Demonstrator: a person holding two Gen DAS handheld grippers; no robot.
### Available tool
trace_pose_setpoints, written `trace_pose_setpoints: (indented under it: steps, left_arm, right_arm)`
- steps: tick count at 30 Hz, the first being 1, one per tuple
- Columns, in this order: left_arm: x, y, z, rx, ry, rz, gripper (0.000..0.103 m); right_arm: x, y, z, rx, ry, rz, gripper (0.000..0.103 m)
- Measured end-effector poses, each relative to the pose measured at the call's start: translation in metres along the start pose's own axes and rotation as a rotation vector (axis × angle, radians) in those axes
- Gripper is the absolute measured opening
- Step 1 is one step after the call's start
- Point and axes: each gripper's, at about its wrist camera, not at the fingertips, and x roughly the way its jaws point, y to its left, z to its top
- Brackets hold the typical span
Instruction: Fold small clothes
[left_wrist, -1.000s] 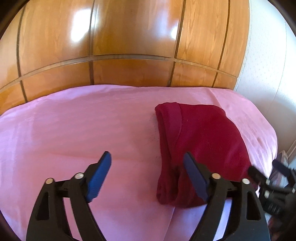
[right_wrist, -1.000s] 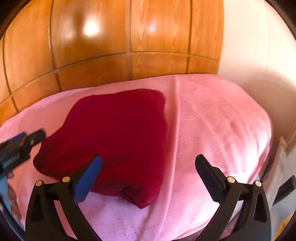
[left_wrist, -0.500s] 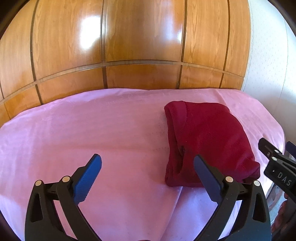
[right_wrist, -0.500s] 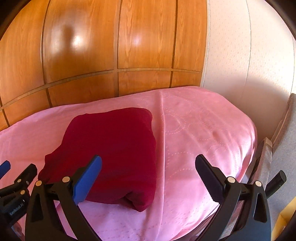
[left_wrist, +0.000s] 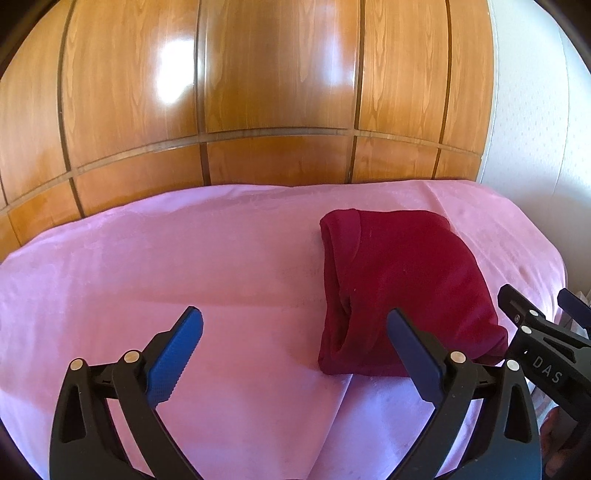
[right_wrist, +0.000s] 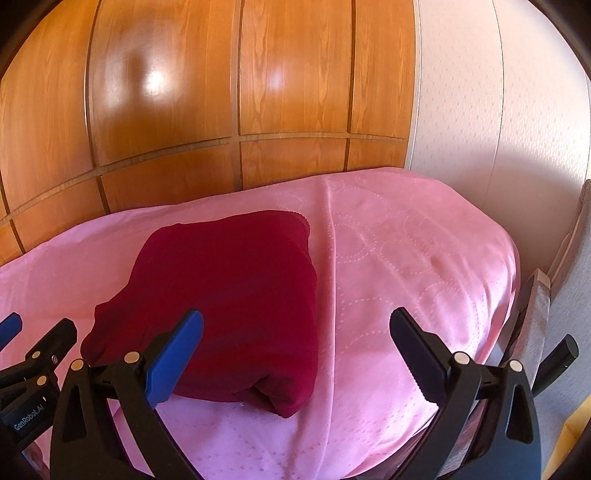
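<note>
Garment, folded, long axis 12-to-6, lies at 1 o'clock of spread, empty left claw, at 11 o'clock of spread, empty right claw.

The right gripper reads "DAS"; the left gripper reads "GenRobot.AI".

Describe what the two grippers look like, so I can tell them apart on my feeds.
Both match: the left gripper and right gripper have black open-frame fingers with silver rivets, one blue ribbed pad and one dark toothed pad. Seen from the other's camera, the left body reads "GenRobot.AI" and the right reads "DAS". No cables or sleeves show.
</note>
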Motion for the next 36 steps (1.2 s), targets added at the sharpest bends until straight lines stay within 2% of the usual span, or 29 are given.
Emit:
trace_pose_setpoints:
  steps: [33, 36]
  left_arm:
    - [-0.012, -0.004, 0.012, -0.025, -0.047, 0.003, 0.099]
    - [-0.011, -0.005, 0.011, -0.021, -0.06, 0.021, 0.099]
  right_arm:
    - [0.005, 0.004, -0.003, 0.007, 0.018, 0.028, 0.101]
    - [0.008, 0.003, -0.003, 0.004, 0.023, 0.032, 0.101]
